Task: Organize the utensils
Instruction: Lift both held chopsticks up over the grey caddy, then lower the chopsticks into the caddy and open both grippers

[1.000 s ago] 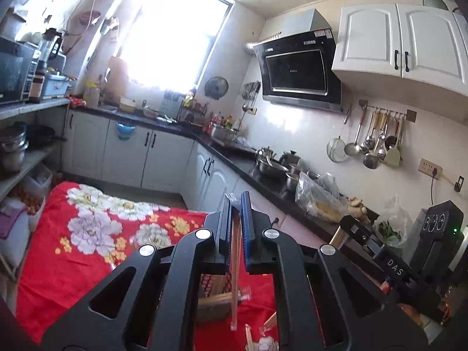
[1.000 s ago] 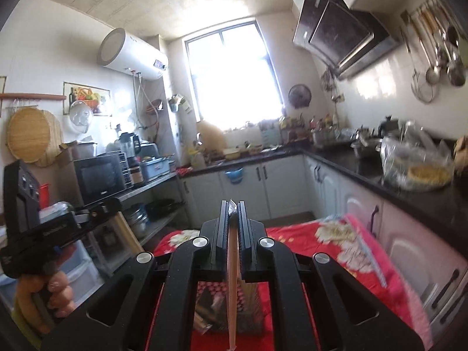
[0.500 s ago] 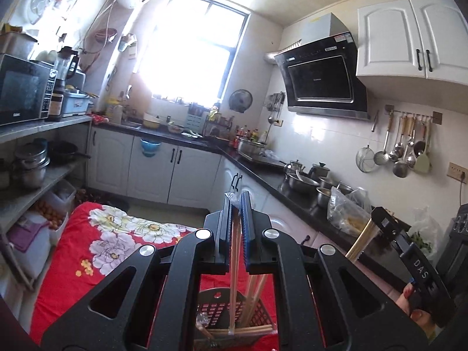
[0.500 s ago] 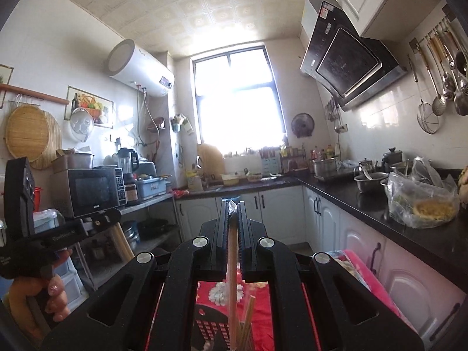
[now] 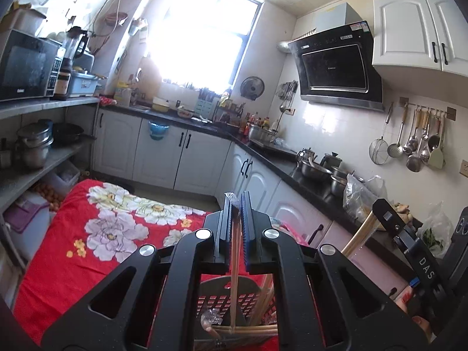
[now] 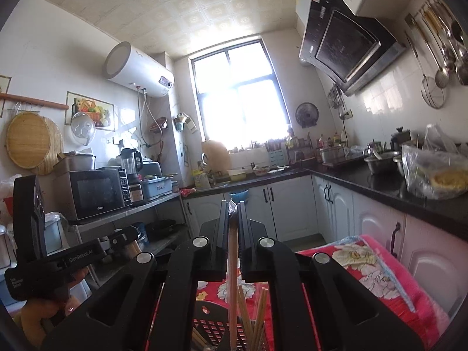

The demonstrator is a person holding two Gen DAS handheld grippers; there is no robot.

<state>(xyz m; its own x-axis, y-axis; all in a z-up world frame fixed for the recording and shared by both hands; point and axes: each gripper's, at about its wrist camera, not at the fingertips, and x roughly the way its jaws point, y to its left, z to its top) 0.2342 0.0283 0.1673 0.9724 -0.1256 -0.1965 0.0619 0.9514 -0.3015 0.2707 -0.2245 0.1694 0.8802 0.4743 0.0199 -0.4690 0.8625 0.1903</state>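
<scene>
Each gripper, left (image 5: 237, 204) and right (image 6: 233, 209), is clamped on wrapped chopsticks (image 5: 235, 269) hanging over a basket (image 5: 222, 301).

The left tongs (image 5: 237, 201) are clamped tight on a pair of chopsticks (image 5: 235, 266) and tip slightly downward. The right tongs (image 6: 233, 209) are pinched on a chopstick (image 6: 232, 280), pointing level. A hand (image 6: 44, 310) grips the left tool's handle.
</scene>
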